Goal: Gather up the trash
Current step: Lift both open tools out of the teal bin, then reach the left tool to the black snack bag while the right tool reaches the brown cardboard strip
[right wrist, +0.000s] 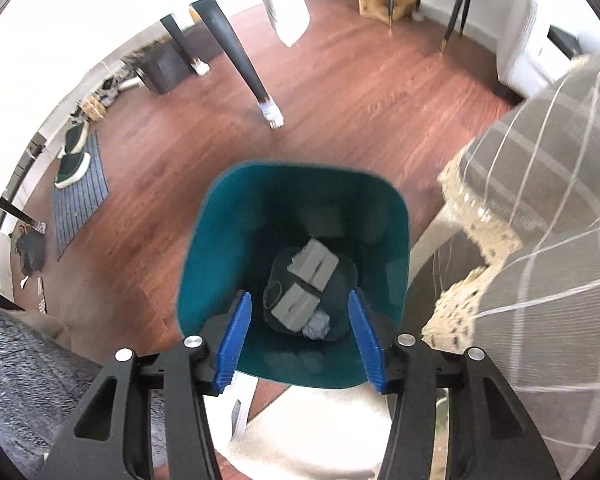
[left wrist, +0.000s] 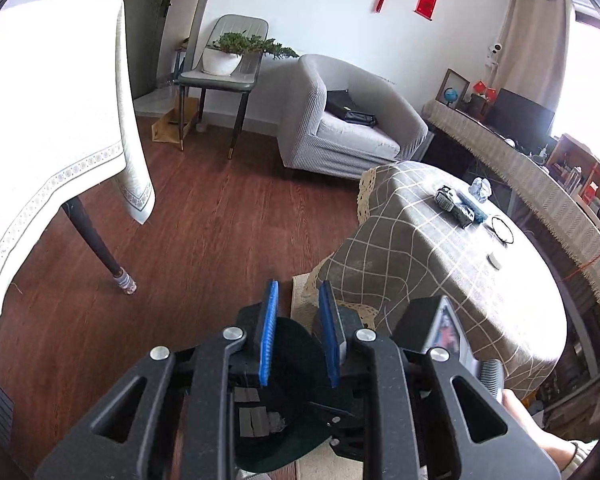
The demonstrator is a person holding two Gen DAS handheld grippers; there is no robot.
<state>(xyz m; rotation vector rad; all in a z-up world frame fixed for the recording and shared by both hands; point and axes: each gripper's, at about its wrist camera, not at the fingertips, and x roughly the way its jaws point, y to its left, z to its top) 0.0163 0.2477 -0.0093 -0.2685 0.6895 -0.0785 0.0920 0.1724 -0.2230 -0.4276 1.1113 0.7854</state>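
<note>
The task is judged to be partly done. In the right wrist view a teal bin (right wrist: 296, 276) fills the lower centre of the frame, and grey foam-like blocks (right wrist: 312, 266) with a crumpled wad of paper (right wrist: 318, 326) beside them are seen at its bottom. The right hand-held gripper (right wrist: 300, 340) is held over the bin with its jaws apart and nothing between them. In the left wrist view, more trash is still seen on the checked surface (left wrist: 440, 264) at right: a crushed carton (left wrist: 454, 204) and a crumpled tissue (left wrist: 481, 190). The left hand-held gripper (left wrist: 298, 336) is narrowly parted and empty.
</note>
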